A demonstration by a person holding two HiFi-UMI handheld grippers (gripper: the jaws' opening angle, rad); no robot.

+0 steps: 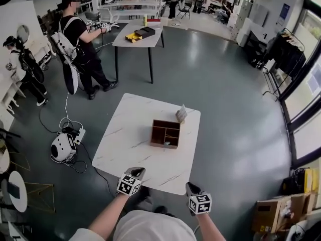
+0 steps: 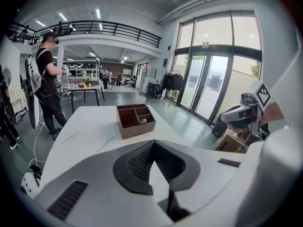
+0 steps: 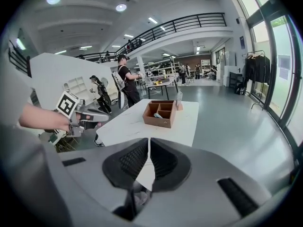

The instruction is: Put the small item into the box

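Evidently the small item (image 2: 143,121), a bluish-grey lump, already lies in the wooden box (image 2: 137,130), in the near right compartment as the left gripper view has it. The box stands on the white marble worktop (image 1: 125,144), towards its far right.

The left claw (image 1: 135,171) and the right claw (image 1: 192,187) hang at the near edge of the worktop, well apart from the box. Each is clenched with its ribbed pads meeting at the tips, and nothing sits between them.

Judging by this, the placing is done and the step in hand is simply staying clear. To do that well, keep both claws level and off the worktop edge, so that nothing jolts the box. A pale upright packet (image 1: 181,113) stands just beside the box's far right corner. If it is meant to go in too, the right claw looks the handier. It would need to release its pads before reaching over, then come down from above so as not to tip the packet.

Only the gripper views show the pads shut and look into the compartments. The head view gives the layout instead: box, packet and both claws together, and another person (image 1: 80,39) working at a further table (image 1: 125,39).
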